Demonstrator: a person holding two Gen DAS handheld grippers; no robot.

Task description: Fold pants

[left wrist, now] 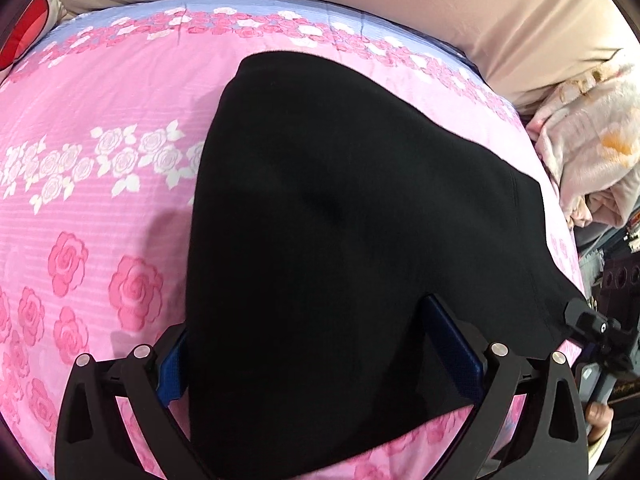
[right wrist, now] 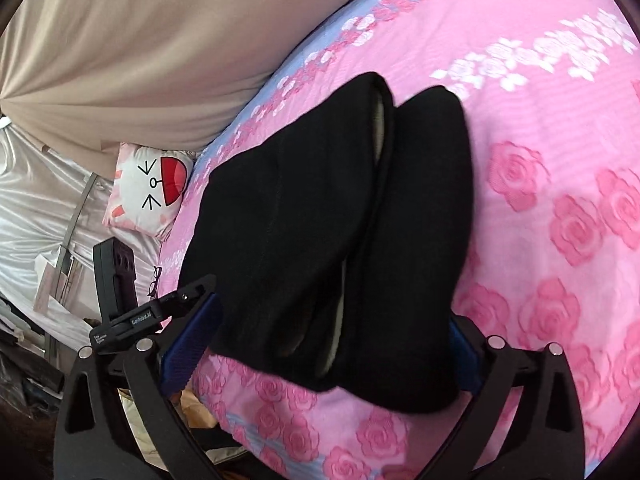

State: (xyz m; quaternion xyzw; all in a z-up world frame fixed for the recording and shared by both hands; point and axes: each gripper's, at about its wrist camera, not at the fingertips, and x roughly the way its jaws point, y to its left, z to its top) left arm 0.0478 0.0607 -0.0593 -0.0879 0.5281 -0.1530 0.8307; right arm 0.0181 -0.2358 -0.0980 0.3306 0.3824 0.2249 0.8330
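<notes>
Pink rose-print bedding [left wrist: 100, 220] covered the bed and carried one pair of black pants [left wrist: 340, 220], folded into two side-by-side layers. Both grippers stood apart: the left gripper [left wrist: 320, 360] and right gripper [right wrist: 324, 344] each straddled the near edge. One cartoon-face pillow [right wrist: 148, 192] lay beside beige curtains [right wrist: 140, 40]. "GenRobot.AI" was printed on the left gripper's body.

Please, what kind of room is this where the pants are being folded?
Most likely a bedroom. The black pants lie on a bed covered with a pink rose-print sheet, a cartoon-face pillow sits at its edge, and a beige curtain hangs behind.
</notes>
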